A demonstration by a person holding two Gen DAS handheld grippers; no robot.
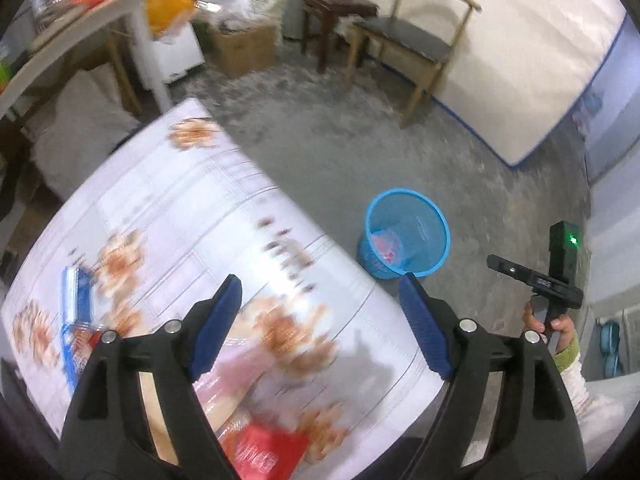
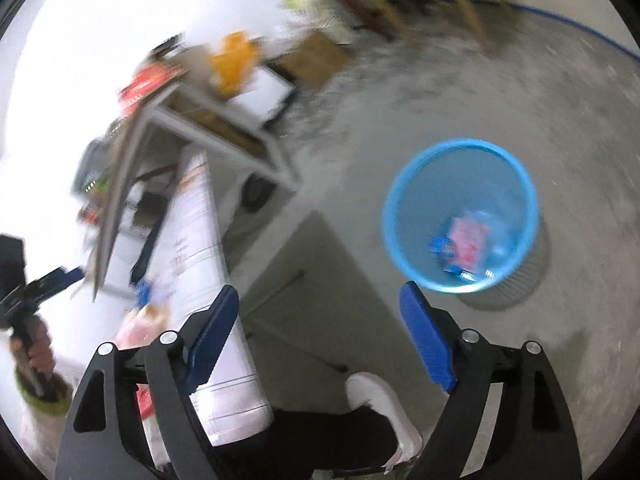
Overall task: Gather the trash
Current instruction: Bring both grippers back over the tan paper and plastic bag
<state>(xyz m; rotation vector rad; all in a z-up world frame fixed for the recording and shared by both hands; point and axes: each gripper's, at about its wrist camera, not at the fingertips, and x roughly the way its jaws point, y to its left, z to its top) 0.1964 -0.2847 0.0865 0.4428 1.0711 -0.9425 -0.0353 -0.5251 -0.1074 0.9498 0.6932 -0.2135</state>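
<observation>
A blue mesh trash bin [image 1: 406, 234] stands on the grey floor beside the table; it also shows in the right wrist view [image 2: 460, 216] with a pink wrapper [image 2: 468, 240] and blue scraps inside. My left gripper [image 1: 320, 316] is open and empty above the floral tablecloth [image 1: 180, 220], over a red packet [image 1: 264, 454] and a pinkish clear wrapper [image 1: 236, 364]. A blue-and-white wrapper [image 1: 74, 308] lies at the table's left. My right gripper [image 2: 320, 328] is open and empty, above the floor just short of the bin. The right-hand tool shows in the left wrist view [image 1: 552, 284].
A wooden chair [image 1: 412, 40], a dark stool [image 1: 336, 20] and a cardboard box [image 1: 244, 46] stand at the back. A white mattress [image 1: 500, 52] leans on the right wall. A second table [image 1: 80, 32] with clutter is at back left. My shoe [image 2: 380, 412] is below.
</observation>
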